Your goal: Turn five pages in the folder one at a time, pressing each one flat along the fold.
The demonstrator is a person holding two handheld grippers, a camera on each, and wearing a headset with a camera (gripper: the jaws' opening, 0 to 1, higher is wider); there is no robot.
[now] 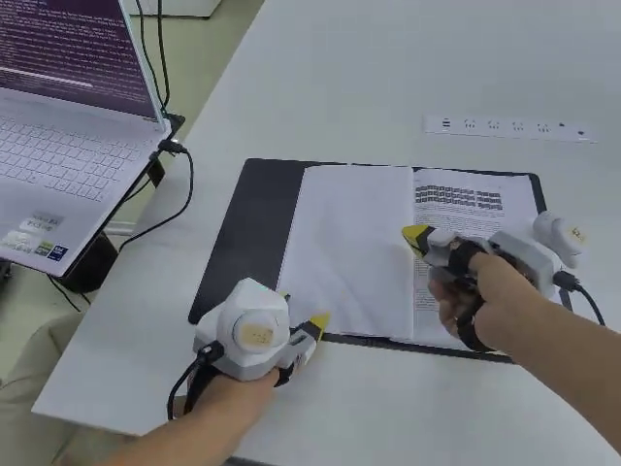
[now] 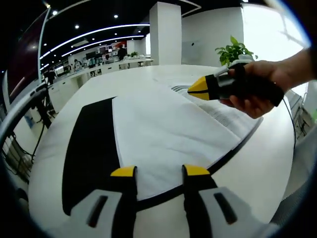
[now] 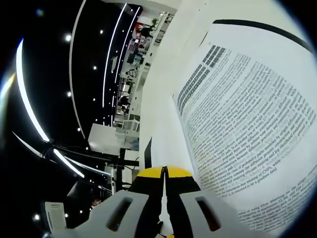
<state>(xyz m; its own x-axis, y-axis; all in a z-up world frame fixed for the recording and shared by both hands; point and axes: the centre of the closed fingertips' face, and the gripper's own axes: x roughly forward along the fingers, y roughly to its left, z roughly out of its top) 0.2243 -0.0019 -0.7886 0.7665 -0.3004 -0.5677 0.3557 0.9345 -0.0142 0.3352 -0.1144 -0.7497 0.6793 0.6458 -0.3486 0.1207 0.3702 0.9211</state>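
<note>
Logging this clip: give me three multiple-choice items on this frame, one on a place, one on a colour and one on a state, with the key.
1. In the head view, where does the laptop stand relative to the folder?
A. to its left
B. to its right
C. on top of it

2. What colour are the tips of the left tool?
A. red
B. yellow
C. blue

3. How do the jaws of the right tool stand?
A. wide apart
B. clamped on a pen
C. shut together

Key:
1 A, the laptop sits on the table off the folder's left edge.
2 B, both tips show yellow in the left gripper view.
3 C, the right gripper view shows the two tips meeting with no gap.
</note>
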